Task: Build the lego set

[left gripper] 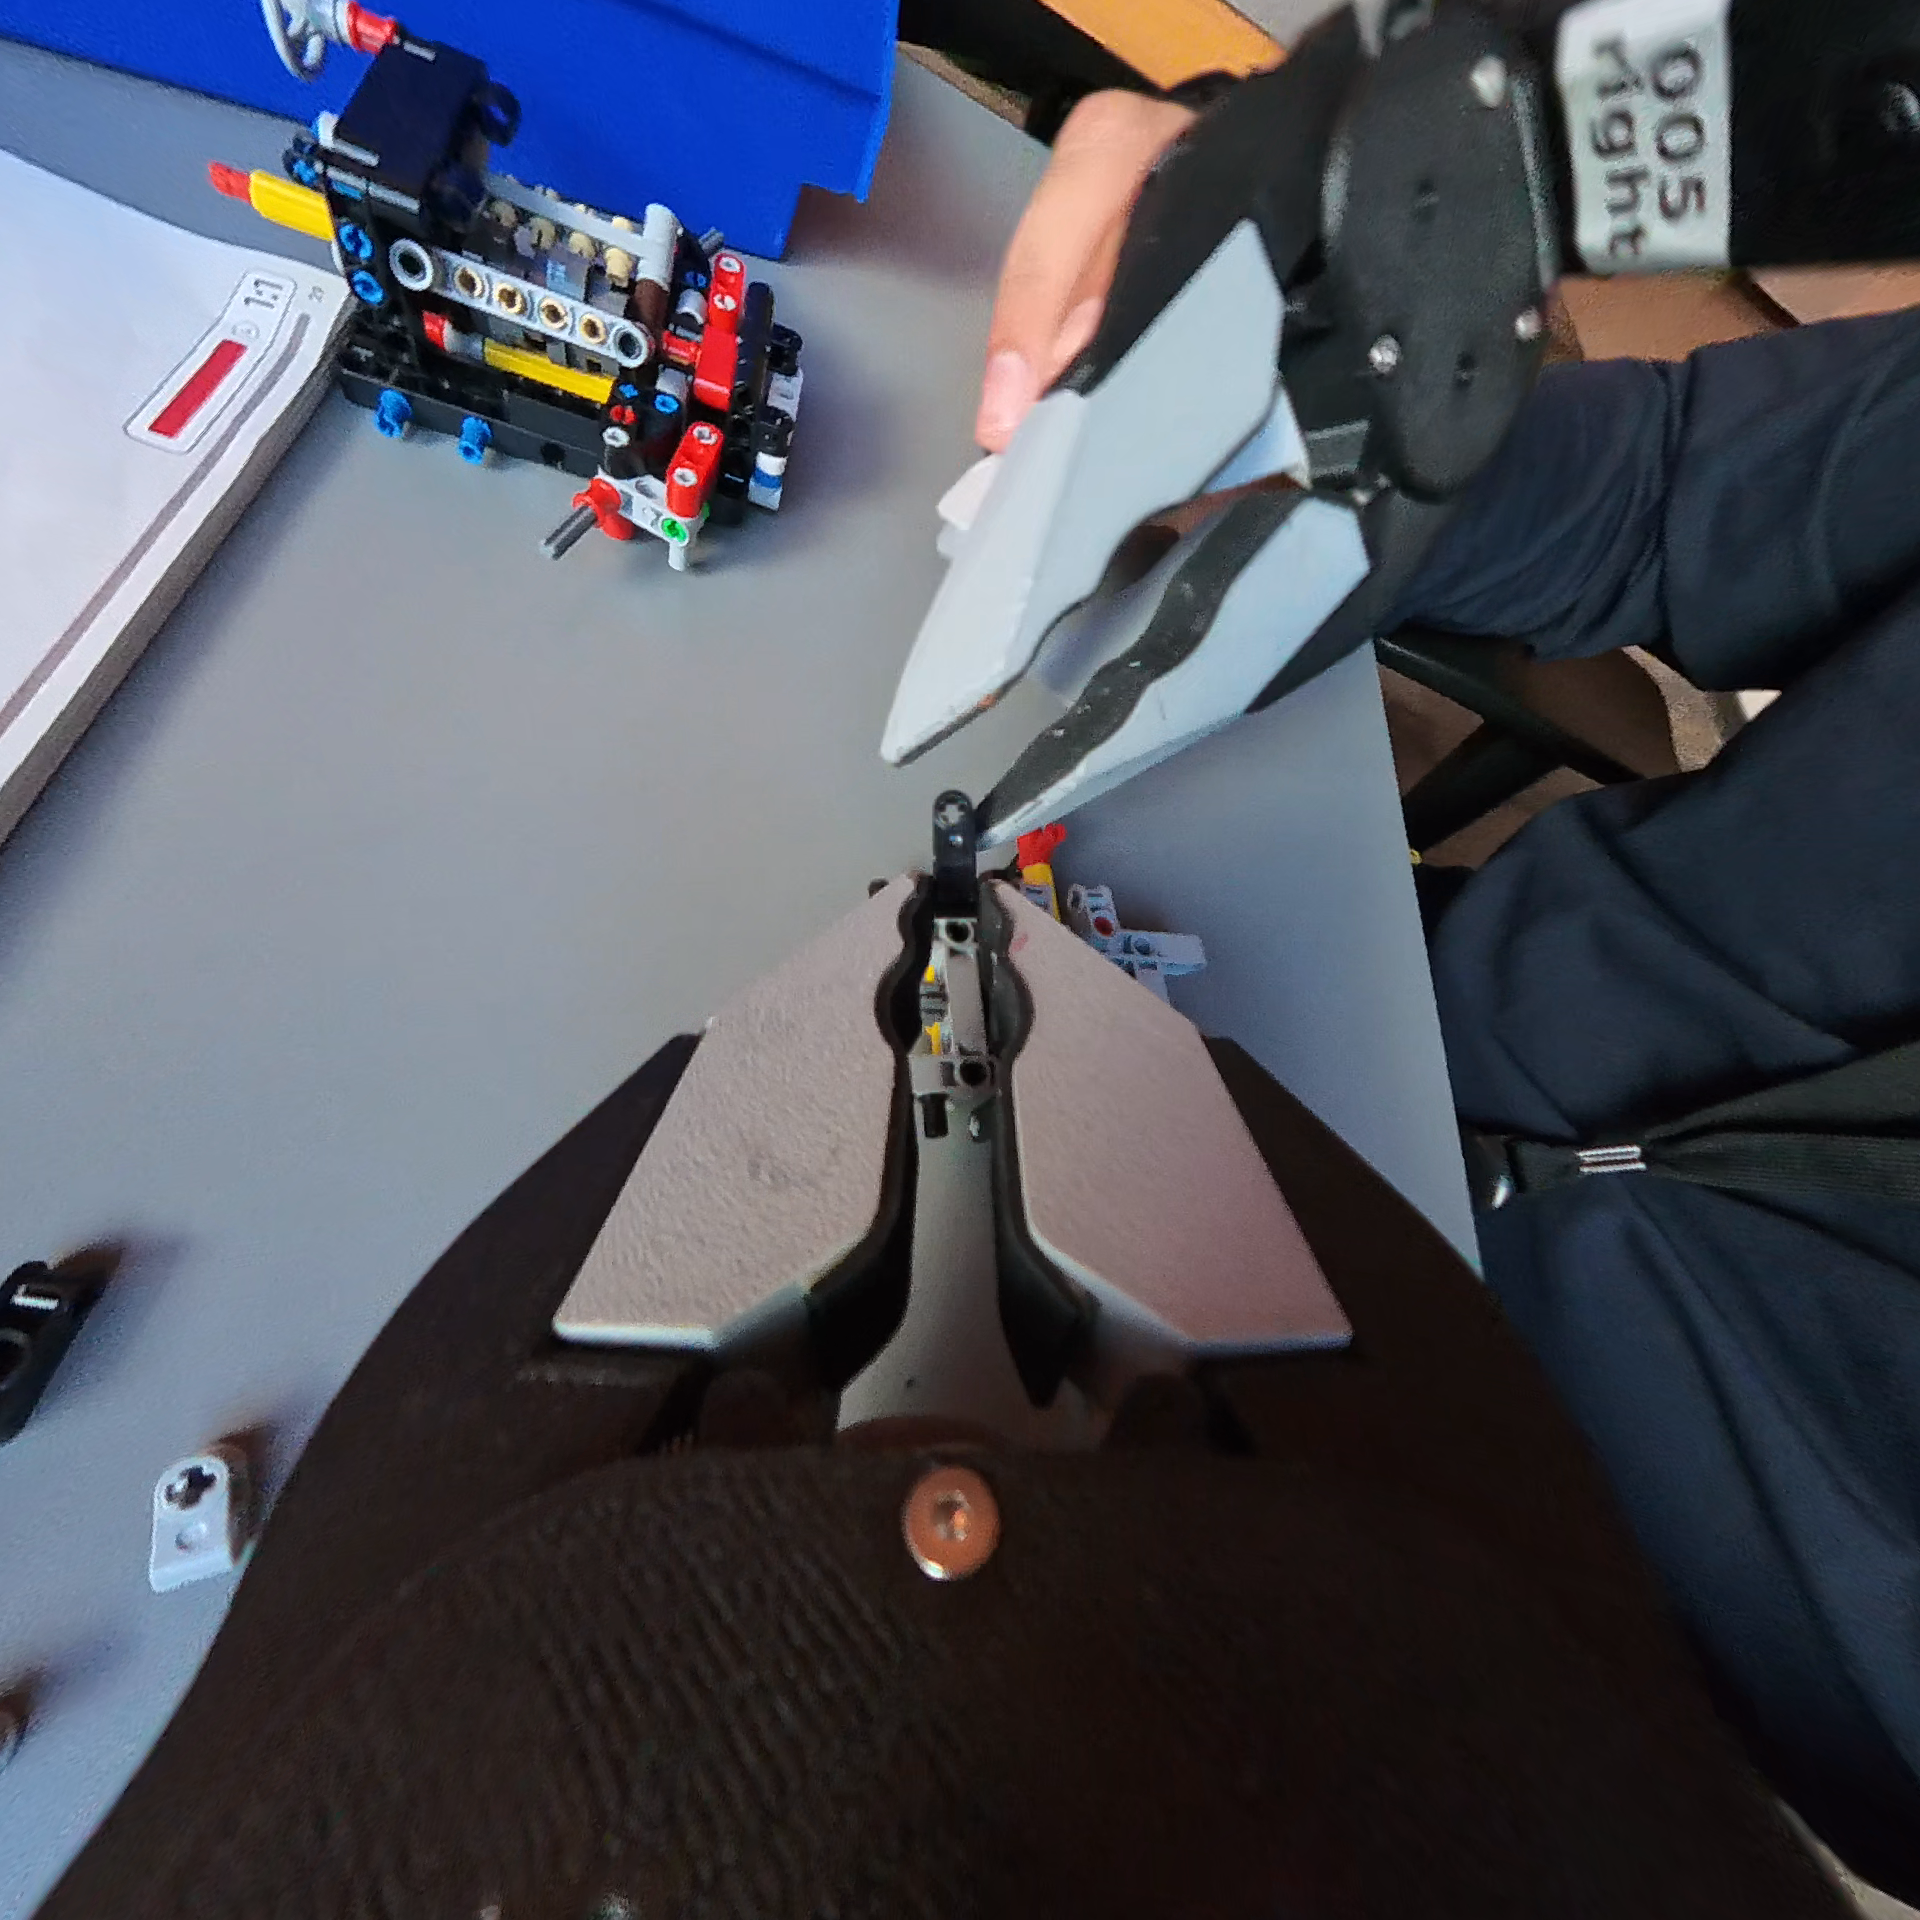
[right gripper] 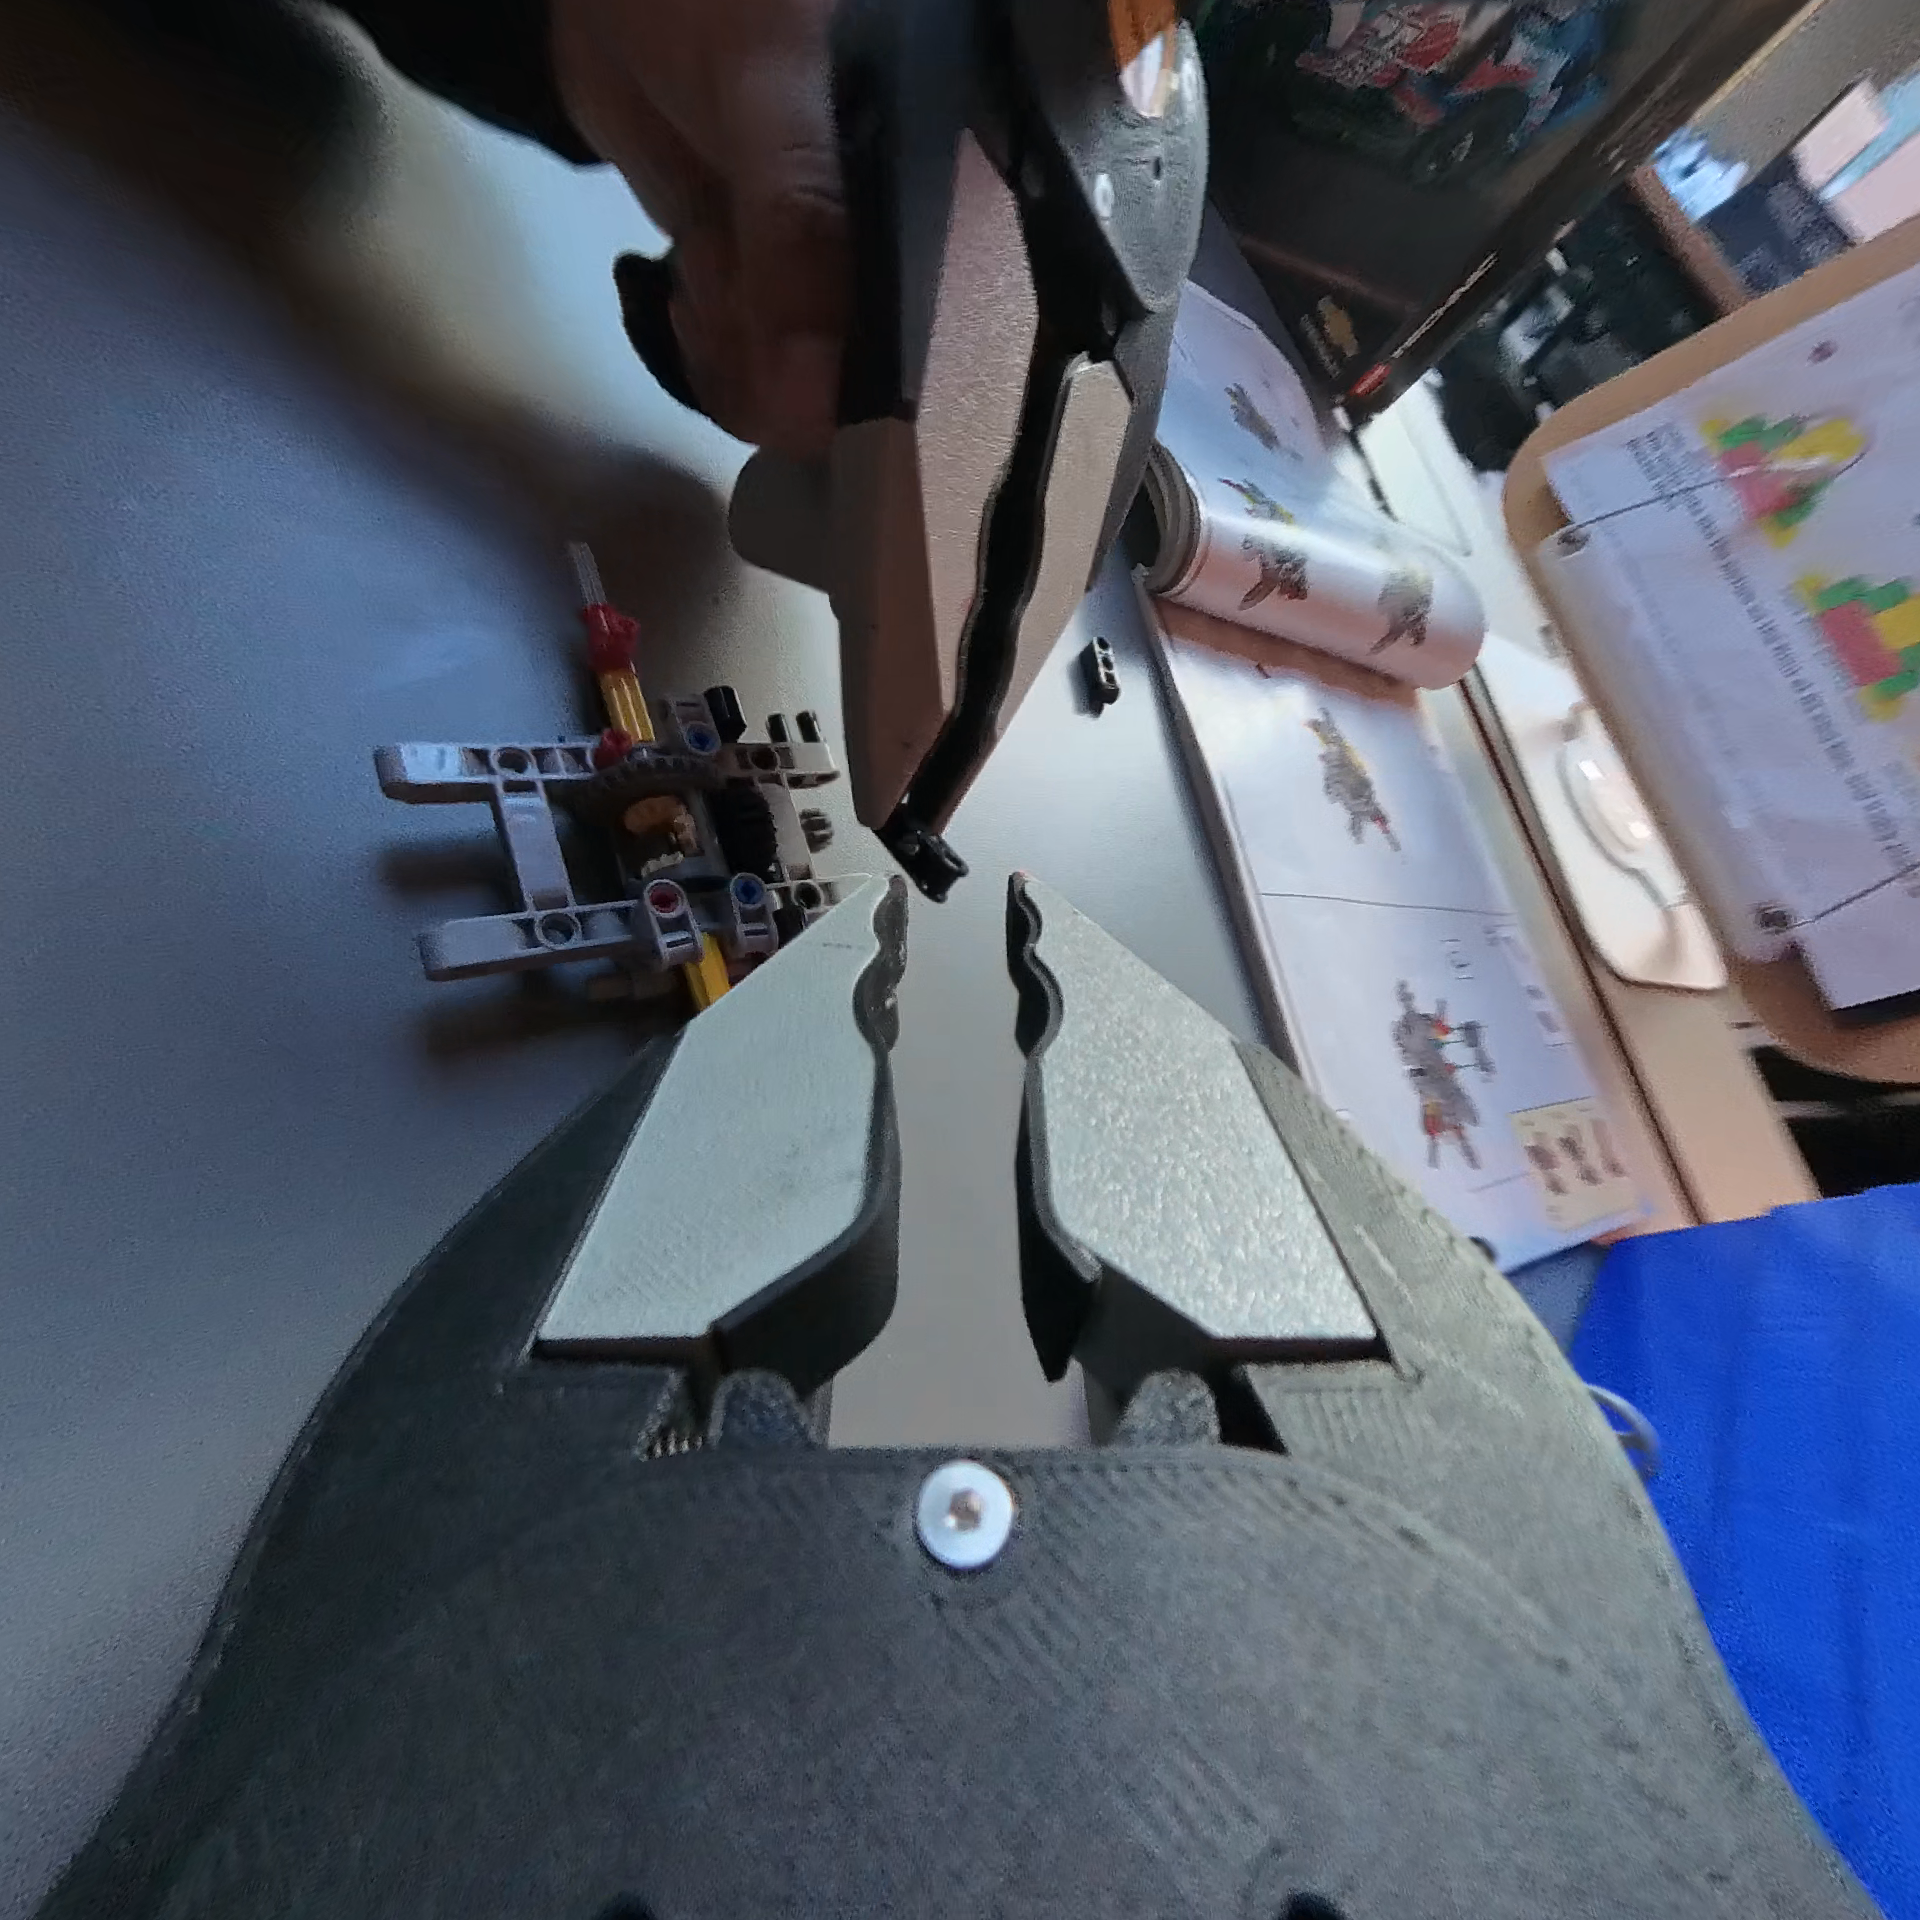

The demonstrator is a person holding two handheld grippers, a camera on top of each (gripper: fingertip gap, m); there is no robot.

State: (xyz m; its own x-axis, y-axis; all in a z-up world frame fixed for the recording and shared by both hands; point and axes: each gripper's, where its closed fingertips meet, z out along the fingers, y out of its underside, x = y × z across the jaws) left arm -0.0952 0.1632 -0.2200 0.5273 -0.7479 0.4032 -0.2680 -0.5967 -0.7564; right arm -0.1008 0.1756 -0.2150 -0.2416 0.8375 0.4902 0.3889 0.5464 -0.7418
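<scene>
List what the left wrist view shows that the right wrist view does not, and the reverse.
Only the left wrist view: the large black, red and yellow brick assembly by the blue bin, and loose pieces at the lower left, one light grey.

Only the right wrist view: the rolled printed sheet, a dark printed box and the open instruction pages.

Both: the grey table, the left gripper shut on a small black connector, the open right gripper close to it, and the small grey frame assembly.

Black piece (left gripper: 31,1335) blurred, edge-cropped
</scene>
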